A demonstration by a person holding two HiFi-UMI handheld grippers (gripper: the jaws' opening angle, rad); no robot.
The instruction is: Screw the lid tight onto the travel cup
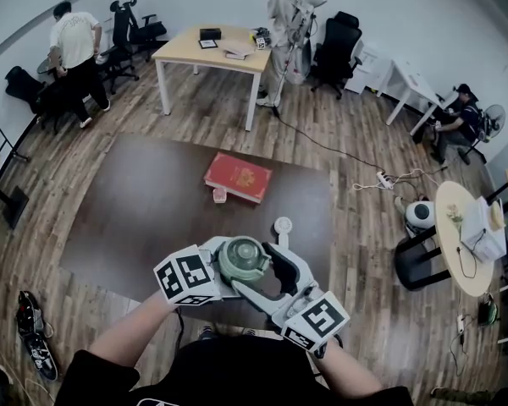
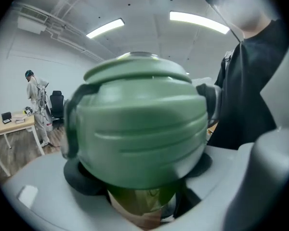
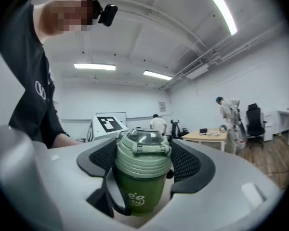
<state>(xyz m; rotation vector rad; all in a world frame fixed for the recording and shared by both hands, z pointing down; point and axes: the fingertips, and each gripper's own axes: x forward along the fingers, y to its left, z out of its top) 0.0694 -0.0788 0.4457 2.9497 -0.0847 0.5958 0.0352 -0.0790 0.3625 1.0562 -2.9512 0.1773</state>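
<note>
**A:** Head view check: where is the travel cup (image 1: 241, 260)?
**B:** Upright between both grippers, at the near edge of the dark table (image 1: 135, 218) (well apart from the red book (image 1: 238, 177)).
**A:** Left gripper (image 2: 137, 134) status?
**B:** Clenched on the lid (image 2: 135, 114), one pad on each side.
**A:** Right gripper (image 3: 143, 162)?
**B:** Clamped on the cup, pads pressing its upper part.

Left hand-held gripper (image 2: 139, 119) clamped on travel cup (image 1: 243, 259); right hand-held gripper (image 3: 143, 160) level, gripping same.
</note>
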